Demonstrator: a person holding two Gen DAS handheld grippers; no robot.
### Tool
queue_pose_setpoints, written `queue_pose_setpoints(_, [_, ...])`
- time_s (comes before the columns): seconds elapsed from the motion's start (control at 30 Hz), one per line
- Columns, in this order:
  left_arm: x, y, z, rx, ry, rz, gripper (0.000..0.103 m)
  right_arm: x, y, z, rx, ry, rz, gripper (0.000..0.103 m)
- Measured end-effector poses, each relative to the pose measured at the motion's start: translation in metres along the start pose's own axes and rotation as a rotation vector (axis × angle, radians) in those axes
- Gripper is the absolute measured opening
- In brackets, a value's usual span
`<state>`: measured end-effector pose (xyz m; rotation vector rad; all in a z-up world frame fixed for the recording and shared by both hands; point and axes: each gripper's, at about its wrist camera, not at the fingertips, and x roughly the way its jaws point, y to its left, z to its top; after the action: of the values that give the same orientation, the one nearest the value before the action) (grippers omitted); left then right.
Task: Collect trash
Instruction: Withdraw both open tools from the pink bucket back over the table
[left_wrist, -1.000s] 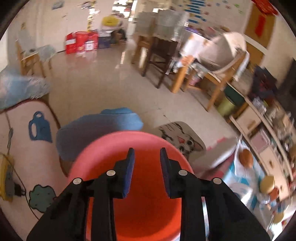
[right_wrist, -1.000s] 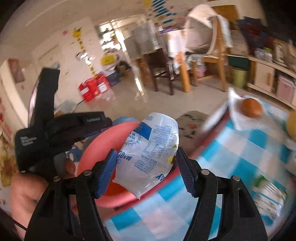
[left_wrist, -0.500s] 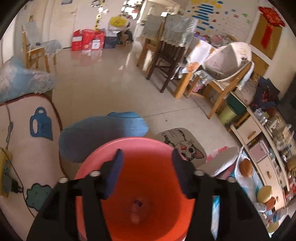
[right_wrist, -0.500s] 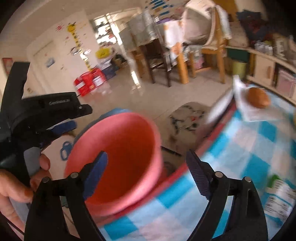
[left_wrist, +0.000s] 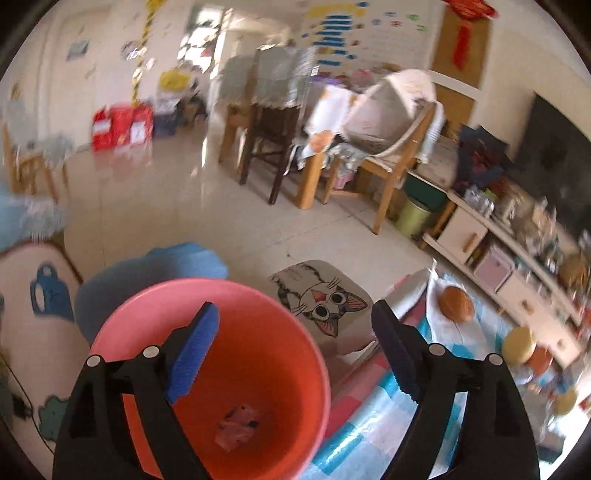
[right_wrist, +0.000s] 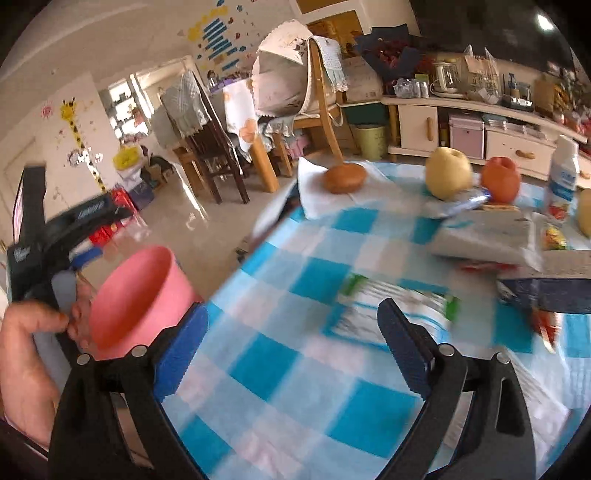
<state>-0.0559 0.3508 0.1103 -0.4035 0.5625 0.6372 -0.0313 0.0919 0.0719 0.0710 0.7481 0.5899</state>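
A pink bin (left_wrist: 221, 373) sits beside the table, with a crumpled piece of trash (left_wrist: 238, 430) at its bottom. My left gripper (left_wrist: 295, 354) is open and empty above the bin's right rim. The bin also shows in the right wrist view (right_wrist: 136, 295), left of the table edge. My right gripper (right_wrist: 291, 350) is open and empty over the blue checked tablecloth (right_wrist: 280, 362). A blurred white and green wrapper (right_wrist: 391, 306) lies on the cloth just ahead of it.
On the table lie a bun on a napkin (right_wrist: 345, 177), a yellow pear (right_wrist: 447, 173), a red fruit (right_wrist: 500, 182), a white bottle (right_wrist: 561, 177), packets (right_wrist: 487, 236) and a dark package (right_wrist: 550, 291). Chairs (left_wrist: 273, 147) and a low cabinet (left_wrist: 509, 258) stand beyond.
My right gripper let go of the white plastic package over the bin, opened, and swung right over the table. My left gripper opened wide and shifted right.
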Motion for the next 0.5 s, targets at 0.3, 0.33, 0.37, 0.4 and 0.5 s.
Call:
queue_pose_setpoints(0.3, [-0.023,-0.075,-0.026,0.202,-0.057,-0.051,0.089,-0.039,-0.029,-0.026,-0.029,-0.032,-0.079,0.094])
queue_pose_setpoints(0.33, [-0.025,-0.078,-0.029,0.206,-0.055,-0.058,0.089,-0.040,-0.029,-0.026,-0.035,-0.035,-0.087,0.094])
queue_pose_setpoints(0.37, [-0.026,-0.082,-0.030,0.205,-0.053,-0.068,0.089,-0.041,-0.031,-0.028,-0.046,-0.041,-0.099,0.094])
queue_pose_setpoints(0.4, [-0.027,-0.085,-0.032,0.205,-0.049,-0.086,0.089,-0.041,-0.031,-0.029,-0.051,-0.042,-0.105,0.094])
queue_pose_setpoints(0.5, [-0.028,-0.093,-0.036,0.219,-0.046,-0.112,0.089,-0.041,-0.033,-0.031,-0.063,-0.054,-0.126,0.094])
